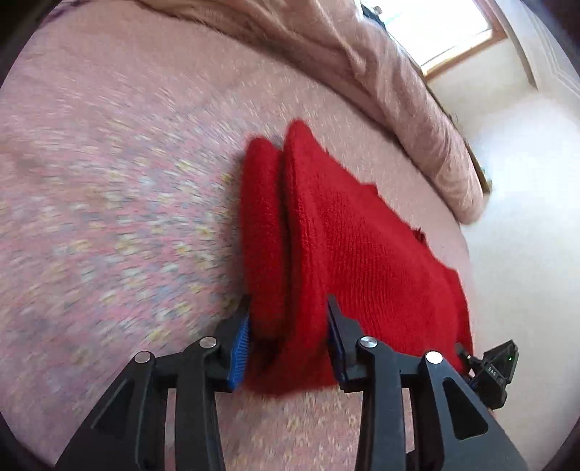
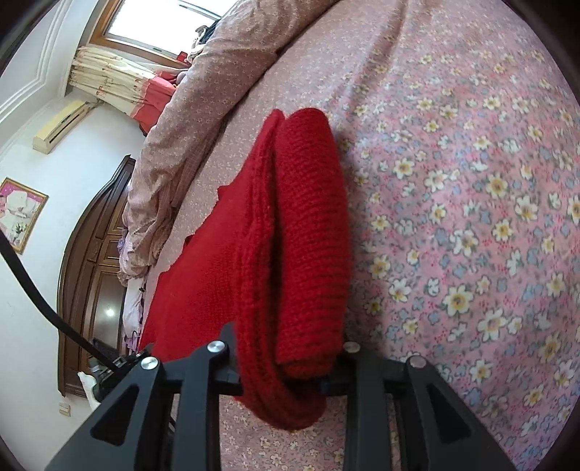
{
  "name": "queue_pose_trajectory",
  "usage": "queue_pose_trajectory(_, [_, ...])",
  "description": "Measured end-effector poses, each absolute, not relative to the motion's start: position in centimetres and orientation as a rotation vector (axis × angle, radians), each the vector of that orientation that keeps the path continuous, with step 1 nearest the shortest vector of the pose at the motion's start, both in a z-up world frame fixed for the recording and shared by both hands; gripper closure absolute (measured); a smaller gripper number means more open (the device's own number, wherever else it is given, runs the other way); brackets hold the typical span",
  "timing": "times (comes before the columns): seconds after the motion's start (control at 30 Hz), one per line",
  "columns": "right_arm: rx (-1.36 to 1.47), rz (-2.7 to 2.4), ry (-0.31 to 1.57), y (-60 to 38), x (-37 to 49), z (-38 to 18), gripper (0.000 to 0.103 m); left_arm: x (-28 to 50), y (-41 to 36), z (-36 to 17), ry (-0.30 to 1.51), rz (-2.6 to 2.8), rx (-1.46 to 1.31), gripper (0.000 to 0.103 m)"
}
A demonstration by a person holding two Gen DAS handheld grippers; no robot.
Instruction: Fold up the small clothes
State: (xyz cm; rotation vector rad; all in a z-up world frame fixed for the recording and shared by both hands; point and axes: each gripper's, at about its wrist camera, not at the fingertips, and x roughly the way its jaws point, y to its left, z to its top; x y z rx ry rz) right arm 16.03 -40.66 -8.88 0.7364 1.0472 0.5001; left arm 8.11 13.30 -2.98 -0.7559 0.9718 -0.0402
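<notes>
A red knitted garment [image 1: 362, 246] lies partly folded on a pink floral bed sheet [image 1: 108, 181]. In the left wrist view my left gripper [image 1: 288, 337] is shut on a doubled edge of the red garment, which bunches thick between the blue pads [image 1: 241, 347]. In the right wrist view my right gripper [image 2: 290, 358] is shut on another folded edge of the same red garment [image 2: 308, 235]; its fingertips are mostly hidden by the knit. Both grippers hold the cloth just above the sheet [image 2: 471, 217].
A rumpled pinkish duvet [image 1: 398, 90] lies along the far side of the bed, also in the right wrist view [image 2: 188, 108]. A dark wooden headboard [image 2: 94, 253], a white wall and a window [image 2: 145, 21] stand beyond. The other gripper [image 1: 493, 366] shows at the garment's far edge.
</notes>
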Motion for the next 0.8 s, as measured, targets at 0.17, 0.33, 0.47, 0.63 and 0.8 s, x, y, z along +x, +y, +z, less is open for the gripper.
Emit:
queue_pose_trajectory(0.17, [0.674, 0.484, 1.042, -39.6, 16.3, -7.9, 0.075, 6.0, 12.4, 1.3, 0.882, -0.045, -0.703, 0.074])
queue_pose_trajectory(0.33, [0.637, 0.477, 1.040, -39.4, 16.3, -7.1, 0.075, 8.3, 5.3, 5.1, 0.876, -0.104, -0.476, 0.077])
queue_pose_trajectory(0.47, [0.621, 0.485, 1.019, -38.2, 16.6, -6.0, 0.075, 11.2, -1.0, 5.4, 0.904, -0.137, -0.315, 0.096])
queue_pose_trajectory(0.63, [0.580, 0.491, 0.996, -38.0, 16.3, -5.3, 0.075, 15.6, -7.1, 2.2, 0.986, -0.179, -0.272, 0.103])
queue_pose_trajectory(0.8, [0.574, 0.510, 0.964, -38.3, 16.0, -5.5, 0.075, 17.4, -9.4, -2.8, 1.058, -0.156, -0.273, 0.103])
